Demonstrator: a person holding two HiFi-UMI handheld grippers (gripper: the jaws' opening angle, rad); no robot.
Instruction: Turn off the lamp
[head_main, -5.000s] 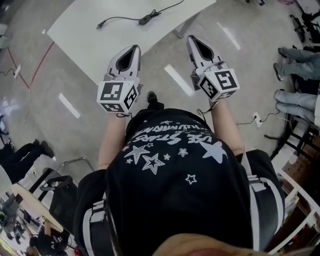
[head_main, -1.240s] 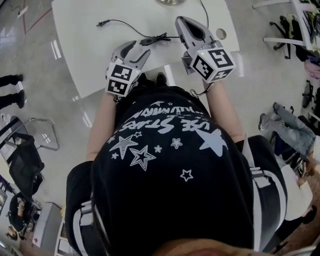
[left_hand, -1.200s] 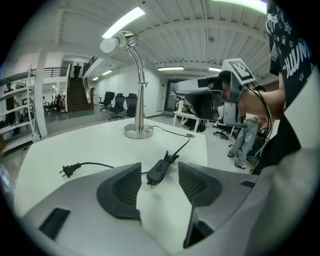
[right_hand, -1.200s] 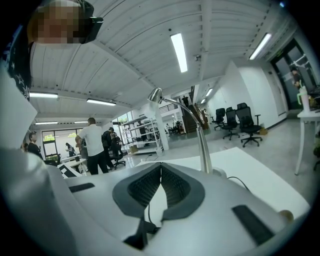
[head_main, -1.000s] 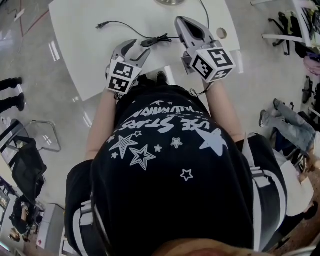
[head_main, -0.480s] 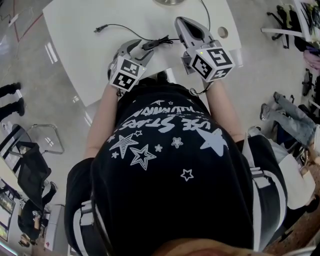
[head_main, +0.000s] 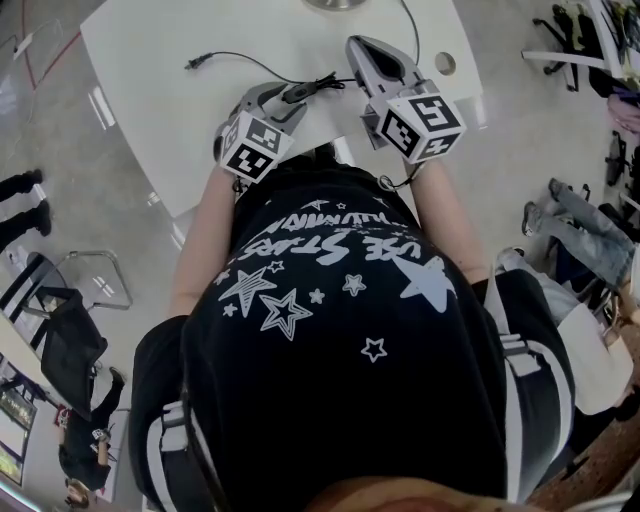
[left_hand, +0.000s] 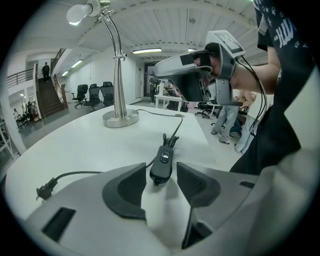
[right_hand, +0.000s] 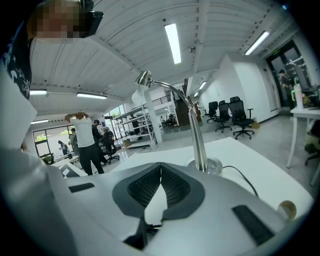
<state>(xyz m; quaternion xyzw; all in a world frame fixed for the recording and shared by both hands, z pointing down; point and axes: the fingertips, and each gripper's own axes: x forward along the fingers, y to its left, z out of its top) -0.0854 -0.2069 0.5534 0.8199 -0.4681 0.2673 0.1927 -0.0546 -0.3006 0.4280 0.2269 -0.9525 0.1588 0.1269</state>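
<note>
A chrome gooseneck lamp (left_hand: 118, 75) stands on the white table (head_main: 170, 110), its bulb (left_hand: 80, 12) bright white. Only the edge of its base (head_main: 335, 3) shows in the head view. Its black cord carries an inline switch (left_hand: 162, 163) and ends in a loose plug (left_hand: 45, 189). My left gripper (left_hand: 161, 169) is open, low over the table, with the switch (head_main: 298, 90) lying between its fingertips, untouched by the pads. My right gripper (right_hand: 161, 168) is shut on nothing and hovers over the table facing the lamp (right_hand: 196, 135). A bunch of cord (right_hand: 150, 227) lies below it.
The table's near edge runs just in front of the person's body. A round cable hole (head_main: 445, 65) sits at the table's right side. Office chairs (right_hand: 235, 117), shelving and standing people (right_hand: 85, 142) fill the room beyond, with grey floor around the table.
Five seconds ago the person stood back from the table. Over the last second my left gripper has slid forward until its jaws flank the switch. The right gripper has barely moved.
</note>
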